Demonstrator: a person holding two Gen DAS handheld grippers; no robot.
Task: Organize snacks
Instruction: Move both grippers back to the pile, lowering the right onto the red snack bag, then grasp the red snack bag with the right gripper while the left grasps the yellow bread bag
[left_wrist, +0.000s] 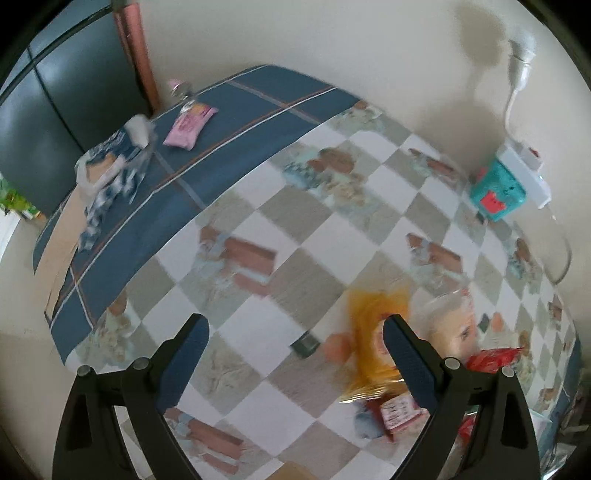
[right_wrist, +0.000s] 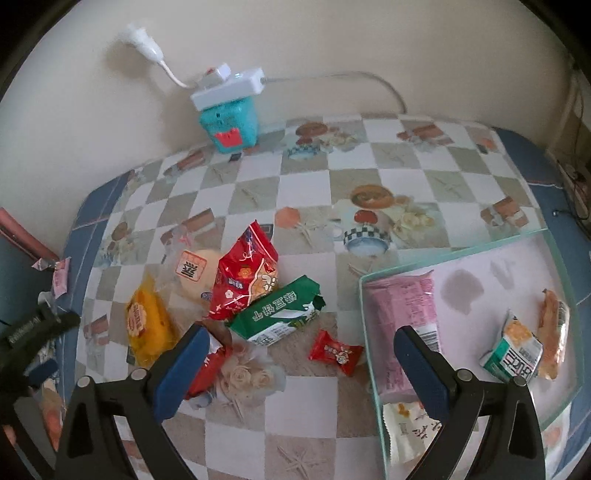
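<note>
In the right wrist view a pile of snacks lies on the checked tablecloth: a yellow packet (right_wrist: 147, 325), a round bun in clear wrap (right_wrist: 195, 273), a red bag (right_wrist: 245, 273), a green packet (right_wrist: 280, 317) and a small red candy (right_wrist: 336, 352). A glass tray (right_wrist: 458, 254) at the right holds a pink packet (right_wrist: 402, 321), a green-and-white packet (right_wrist: 515, 352) and an orange snack (right_wrist: 554, 339). My right gripper (right_wrist: 295, 354) is open and empty above the candy. My left gripper (left_wrist: 295, 343) is open and empty over the cloth, left of the blurred yellow packet (left_wrist: 373, 332).
A teal toy box (right_wrist: 229, 125) with a white power strip (right_wrist: 229, 86) on it stands against the wall. In the left wrist view a pink packet (left_wrist: 188, 125) and a crumpled blue-and-white bag (left_wrist: 110, 170) lie on the blue cloth border at the far left.
</note>
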